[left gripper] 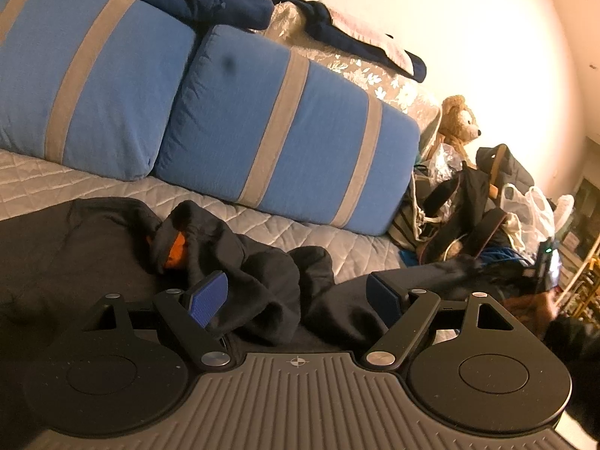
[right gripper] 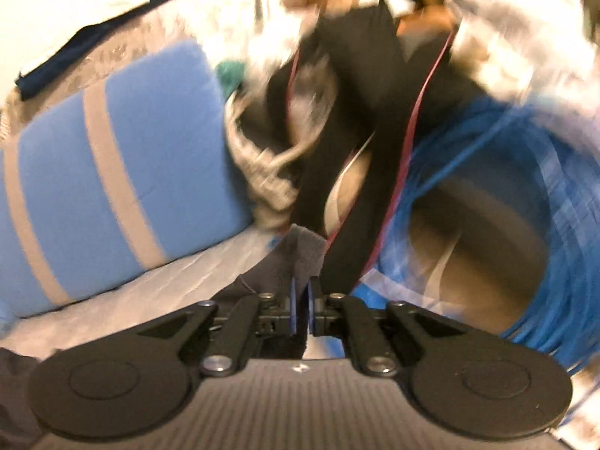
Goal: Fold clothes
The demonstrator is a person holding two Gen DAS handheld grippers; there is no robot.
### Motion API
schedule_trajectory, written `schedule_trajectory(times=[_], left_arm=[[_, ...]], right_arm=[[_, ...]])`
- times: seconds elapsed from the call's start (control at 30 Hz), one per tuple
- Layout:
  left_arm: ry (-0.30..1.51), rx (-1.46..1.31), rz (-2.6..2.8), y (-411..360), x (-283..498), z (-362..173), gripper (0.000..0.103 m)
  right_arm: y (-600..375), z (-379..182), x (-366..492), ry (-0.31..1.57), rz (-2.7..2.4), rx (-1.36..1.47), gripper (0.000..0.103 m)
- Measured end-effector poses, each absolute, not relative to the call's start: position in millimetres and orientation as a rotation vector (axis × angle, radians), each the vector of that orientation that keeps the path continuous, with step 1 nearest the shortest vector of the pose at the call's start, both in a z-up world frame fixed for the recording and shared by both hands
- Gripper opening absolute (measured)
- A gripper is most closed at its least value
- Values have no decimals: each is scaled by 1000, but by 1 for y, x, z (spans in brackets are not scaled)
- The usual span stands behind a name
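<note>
The left tongs (left gripper: 296,296) stand released with the dark garment (left gripper: 240,258) bunched on the bed (left gripper: 112,183) between and beyond their pads, while the right tongs (right gripper: 301,309) are clenched on its edge.

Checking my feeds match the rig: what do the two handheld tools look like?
Both look alike: the left tool and right tool have black linkage arms with silver pivot screws, blue textured pads, two round black discs, and a grey ribbed base bearing a small crosshair mark.
</note>
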State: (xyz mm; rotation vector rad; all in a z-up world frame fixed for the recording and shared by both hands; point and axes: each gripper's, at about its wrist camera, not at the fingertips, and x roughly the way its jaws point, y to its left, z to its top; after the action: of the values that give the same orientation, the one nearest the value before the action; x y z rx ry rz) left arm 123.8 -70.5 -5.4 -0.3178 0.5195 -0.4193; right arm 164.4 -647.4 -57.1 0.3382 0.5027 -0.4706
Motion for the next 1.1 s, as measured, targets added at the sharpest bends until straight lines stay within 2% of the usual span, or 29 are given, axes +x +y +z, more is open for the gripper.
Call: schedule_trajectory(times=[0.3,0.43,0.67,0.87,1.1], left_arm=[[494,-313,-428,-71,120,-2,82],[460,-287,-395,-73,114,1,82],[297,-237,-404,-75,89,14,82],[457,-289,-399,-68,99,22,82],[526,-247,-391,-63,92,13,82]], right_arm=[[-684,-9,123,444,-648,229,6],[-697,-9,110,444,-684,221,6],[-705,-19,97,462,-730,219,6],[-718,-22,89,460,-745,205,6],[-738,-32,76,473,-792,238,6]])
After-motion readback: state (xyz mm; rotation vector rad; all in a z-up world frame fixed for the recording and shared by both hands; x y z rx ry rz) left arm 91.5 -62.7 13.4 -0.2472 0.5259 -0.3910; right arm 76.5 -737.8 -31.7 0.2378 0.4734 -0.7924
